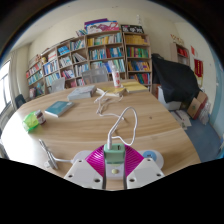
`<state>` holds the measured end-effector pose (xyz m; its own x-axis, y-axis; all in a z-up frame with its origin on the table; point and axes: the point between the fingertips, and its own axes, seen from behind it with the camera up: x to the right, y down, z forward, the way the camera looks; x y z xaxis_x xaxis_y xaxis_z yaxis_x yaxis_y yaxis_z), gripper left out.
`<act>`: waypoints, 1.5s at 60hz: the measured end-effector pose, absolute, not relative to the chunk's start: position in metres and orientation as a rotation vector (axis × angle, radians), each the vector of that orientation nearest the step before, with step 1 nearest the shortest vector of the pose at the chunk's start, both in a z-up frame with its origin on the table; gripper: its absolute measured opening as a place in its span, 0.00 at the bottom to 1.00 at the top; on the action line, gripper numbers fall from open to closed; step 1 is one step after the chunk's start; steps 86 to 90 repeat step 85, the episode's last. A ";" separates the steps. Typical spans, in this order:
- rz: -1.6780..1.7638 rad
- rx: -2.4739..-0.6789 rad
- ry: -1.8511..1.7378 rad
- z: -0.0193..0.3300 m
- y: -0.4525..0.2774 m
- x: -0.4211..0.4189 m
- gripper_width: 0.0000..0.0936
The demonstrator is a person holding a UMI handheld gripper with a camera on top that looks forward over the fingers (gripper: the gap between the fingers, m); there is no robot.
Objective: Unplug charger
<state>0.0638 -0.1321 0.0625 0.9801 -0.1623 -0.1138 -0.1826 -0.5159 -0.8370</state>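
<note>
gripper view | we saw the claw (115,170) pinching the small green-and-white charger (115,153) between its pink pads, just above the bench (150,115) | white cable (124,125) trailed ahead | we judged the charger light, rigid, smooth; grip its body, not the limp cable

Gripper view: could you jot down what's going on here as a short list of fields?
place: round wooden table, bookshelves behind
gripper: fingers closed on the charger
charger: small, green and white, between the pink pads
cable: white, runs from the charger across the table
other things: blue book, green item, dark bag
</note>
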 end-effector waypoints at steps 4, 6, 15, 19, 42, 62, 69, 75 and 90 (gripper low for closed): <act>-0.020 -2.027 0.170 0.108 -0.119 0.071 0.24; -0.026 -1.992 0.139 0.129 -0.113 0.069 0.24; -0.010 -1.956 0.105 0.172 -0.097 0.088 0.24; -0.022 -1.953 0.118 0.176 -0.098 0.106 0.24; -0.128 -2.300 0.165 0.056 -0.190 0.221 0.31; -0.117 -2.419 0.159 0.014 -0.201 0.237 0.58; -0.116 -2.436 0.126 0.015 -0.205 0.231 0.91; -0.143 -2.418 0.138 0.029 -0.212 0.231 0.90; -0.199 -2.350 0.193 0.077 -0.246 0.219 0.91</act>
